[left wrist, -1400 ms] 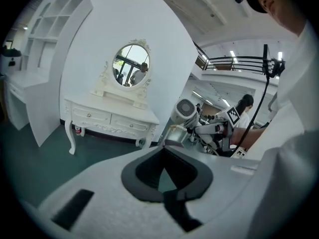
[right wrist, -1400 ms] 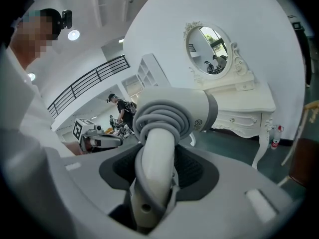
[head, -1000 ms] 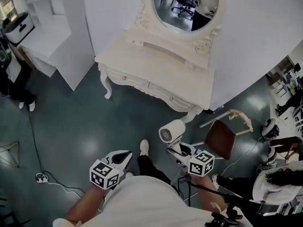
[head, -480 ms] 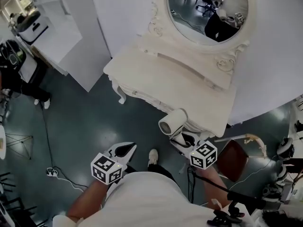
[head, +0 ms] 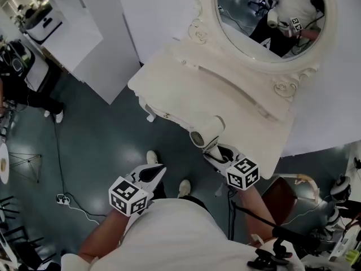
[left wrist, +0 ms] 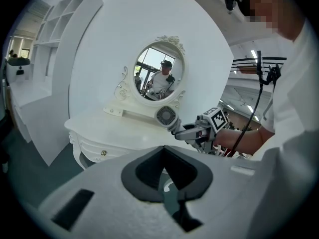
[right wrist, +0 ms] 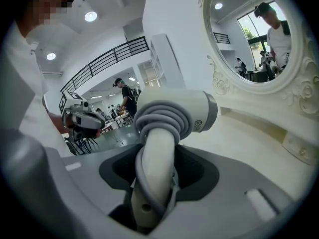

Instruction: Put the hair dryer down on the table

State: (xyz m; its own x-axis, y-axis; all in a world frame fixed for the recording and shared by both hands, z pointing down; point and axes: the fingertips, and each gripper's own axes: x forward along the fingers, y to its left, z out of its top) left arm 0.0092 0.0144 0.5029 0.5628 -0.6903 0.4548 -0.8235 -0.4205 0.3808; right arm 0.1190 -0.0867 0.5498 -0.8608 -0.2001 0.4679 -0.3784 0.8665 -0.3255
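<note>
Right gripper (head: 219,156) clamped on the dryer (head: 206,132) handle, cord wound round it, dryer at the surface (head: 225,100) front edge. Left gripper (head: 152,174) closed, empty, over the floor (head: 101,145).

We are seeing the white dressing table (head: 225,101) standing on the dark floor (head: 96,151) | back edge against the wall (head: 161,10) | oval mirror (head: 265,24) rising along that back edge

The right gripper (head: 219,152) has brought the hair dryer (head: 206,132) forward, over the front edge of the table (head: 225,103).
</note>
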